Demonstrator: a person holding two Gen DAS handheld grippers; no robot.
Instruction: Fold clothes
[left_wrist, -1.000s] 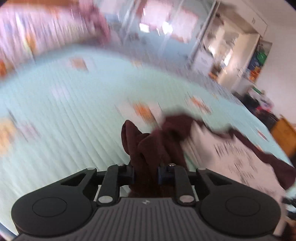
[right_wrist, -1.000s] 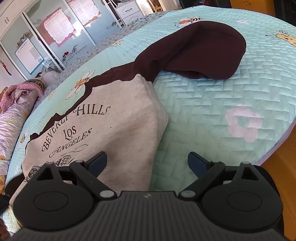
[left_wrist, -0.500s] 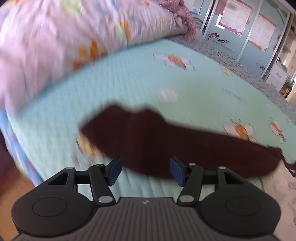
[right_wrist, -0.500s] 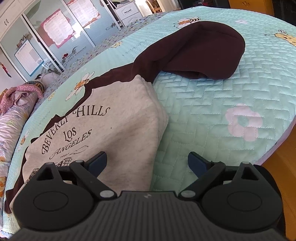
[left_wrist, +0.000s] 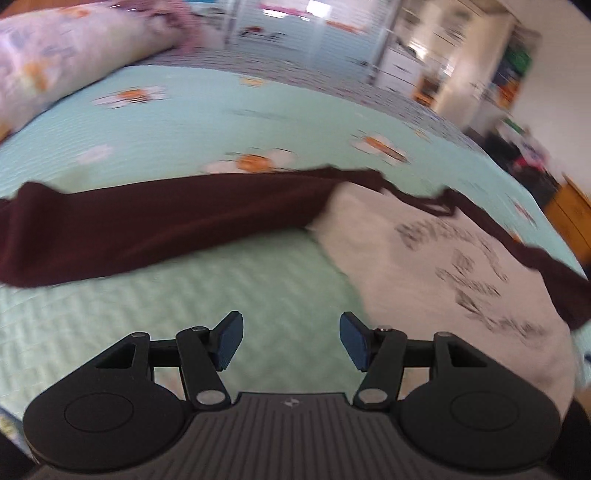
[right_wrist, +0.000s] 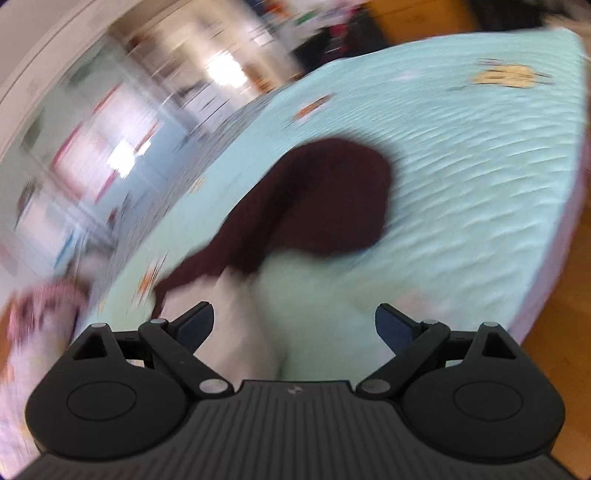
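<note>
A sweatshirt with a cream printed body (left_wrist: 454, 258) and dark maroon sleeves lies flat on the mint quilted bed (left_wrist: 207, 110). One maroon sleeve (left_wrist: 155, 229) stretches out to the left in the left wrist view. My left gripper (left_wrist: 291, 341) is open and empty above the quilt, just below that sleeve. In the blurred right wrist view the other maroon sleeve (right_wrist: 325, 206) lies folded over ahead, and the cream body (right_wrist: 236, 332) sits under the left finger. My right gripper (right_wrist: 293, 326) is open and empty.
A rolled floral blanket (left_wrist: 62, 62) lies at the far left of the bed. Wardrobe doors with posters (left_wrist: 306, 33) and a doorway stand behind. The bed edge and wooden floor (right_wrist: 561, 332) are to the right.
My left gripper let go of the maroon sleeve, laid it out to the left, then drew back and opened wider. My right gripper stayed open and swung quickly, blurring its view.
</note>
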